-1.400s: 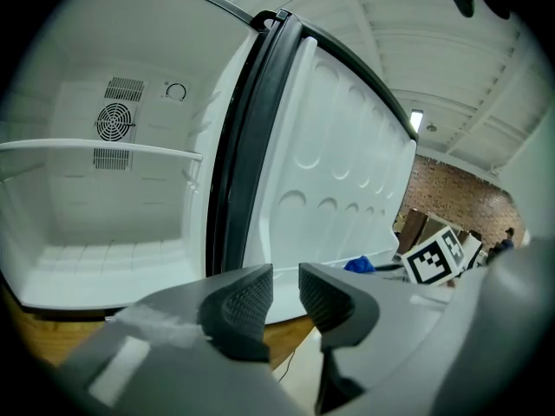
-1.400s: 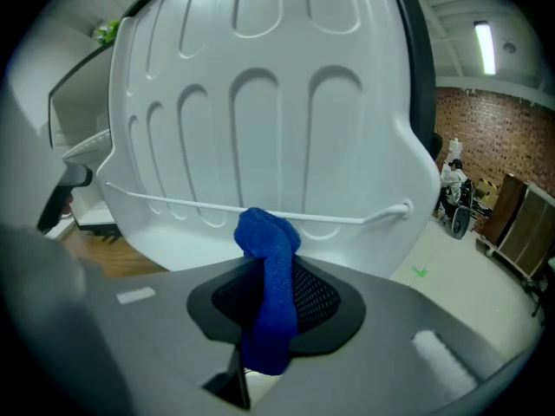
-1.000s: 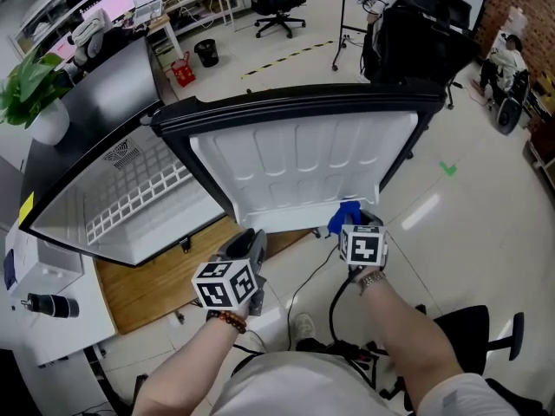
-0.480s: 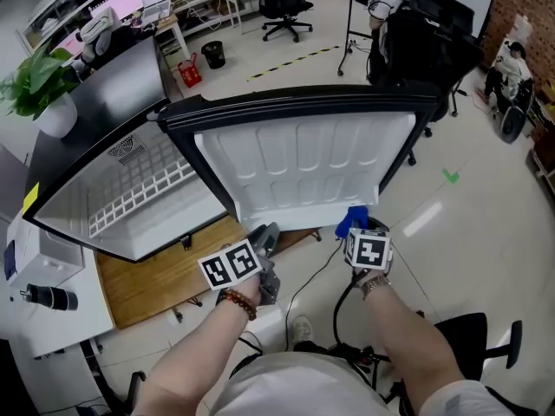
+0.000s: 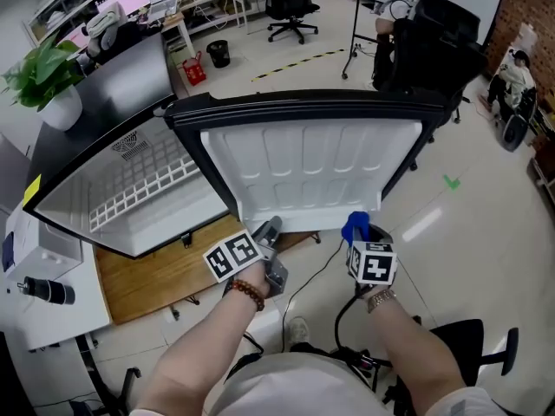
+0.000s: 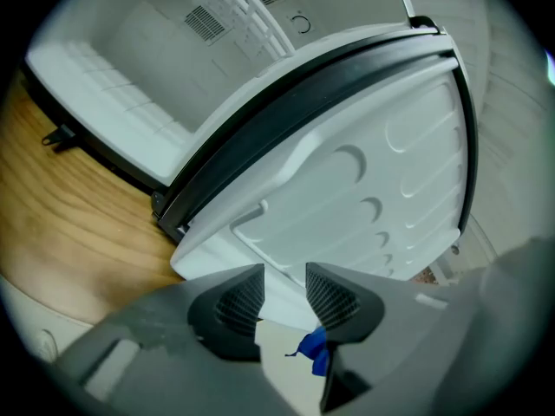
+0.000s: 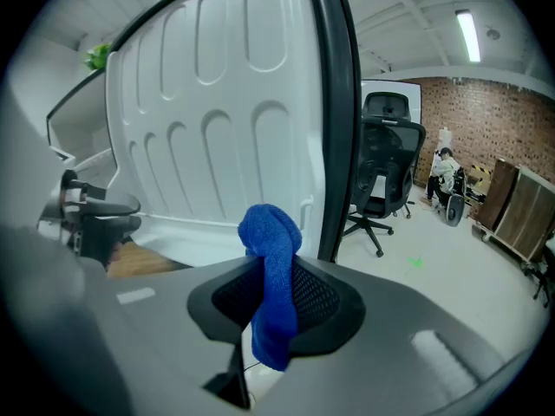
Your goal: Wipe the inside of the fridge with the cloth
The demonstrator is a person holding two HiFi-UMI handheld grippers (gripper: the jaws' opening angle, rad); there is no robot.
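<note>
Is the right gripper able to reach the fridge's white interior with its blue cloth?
Likely not directly: the open white door panel faces the right gripper and its blue cloth; the white fridge interior lies leftward.

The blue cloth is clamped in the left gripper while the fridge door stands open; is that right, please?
No: the right gripper clamps the blue cloth, as the right gripper view shows. The left gripper has just been opening its jaws, nothing between them. The fridge door is open.
</note>
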